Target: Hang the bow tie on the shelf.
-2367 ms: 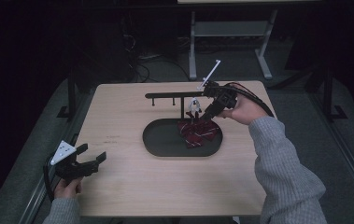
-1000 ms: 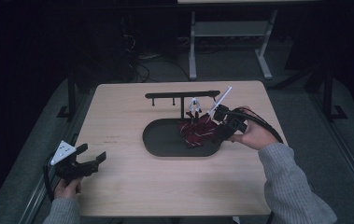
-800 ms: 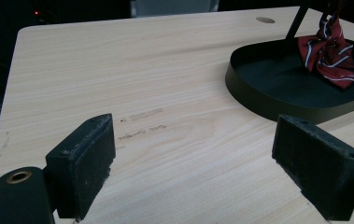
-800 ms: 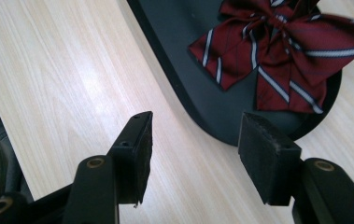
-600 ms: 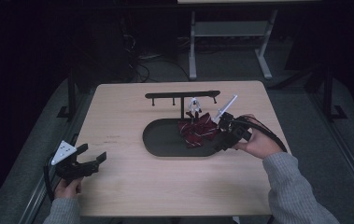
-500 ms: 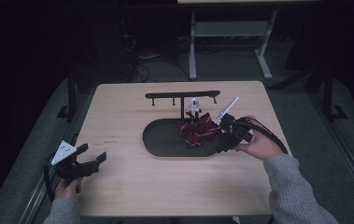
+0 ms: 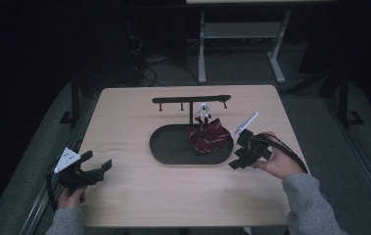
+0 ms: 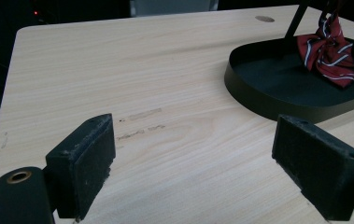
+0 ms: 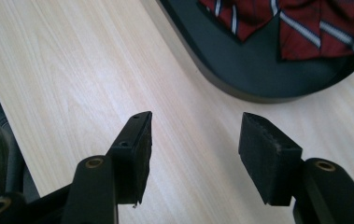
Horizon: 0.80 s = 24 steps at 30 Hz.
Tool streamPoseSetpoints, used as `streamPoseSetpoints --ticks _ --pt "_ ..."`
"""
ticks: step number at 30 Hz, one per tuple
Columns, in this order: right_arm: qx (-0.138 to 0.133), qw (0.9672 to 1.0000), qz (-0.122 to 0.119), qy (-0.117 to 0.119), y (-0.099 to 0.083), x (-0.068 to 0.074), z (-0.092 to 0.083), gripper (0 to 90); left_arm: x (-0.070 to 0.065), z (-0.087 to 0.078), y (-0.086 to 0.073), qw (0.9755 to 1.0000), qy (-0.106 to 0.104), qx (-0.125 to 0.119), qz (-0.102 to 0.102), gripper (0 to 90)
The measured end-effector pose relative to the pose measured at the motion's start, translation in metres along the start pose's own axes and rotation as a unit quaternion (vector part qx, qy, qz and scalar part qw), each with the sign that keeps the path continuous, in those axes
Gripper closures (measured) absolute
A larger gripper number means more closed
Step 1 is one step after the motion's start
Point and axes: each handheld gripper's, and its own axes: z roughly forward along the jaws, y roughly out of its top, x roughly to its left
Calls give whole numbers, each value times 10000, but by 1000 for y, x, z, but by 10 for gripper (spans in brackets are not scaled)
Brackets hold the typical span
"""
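The red striped bow tie hangs from the black stand into the oval tray. The right gripper, jaws spread and empty, hovers beside the tray's right end; the left gripper, jaws also spread, rests well left. A careless sweep could nudge the tray.

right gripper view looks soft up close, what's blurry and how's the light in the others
Right gripper view: the right claw is slightly soft up close, while the red striped tie and the tabletop are evenly lit. Left gripper view: the dark tray reads clearly, with no glare. High view: the table is lit and the surroundings fall into darkness.
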Motion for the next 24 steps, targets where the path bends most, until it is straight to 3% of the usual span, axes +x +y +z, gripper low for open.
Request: streamPoseSetpoints --ticks 20,24 --pt "-252 9992 289 110 -50 14 11 444 -3 1 0 10000 -19 47 44 128" --pt "-404 9987 320 66 -61 22 13 435 -4 2 0 9999 -55 71 113 128"
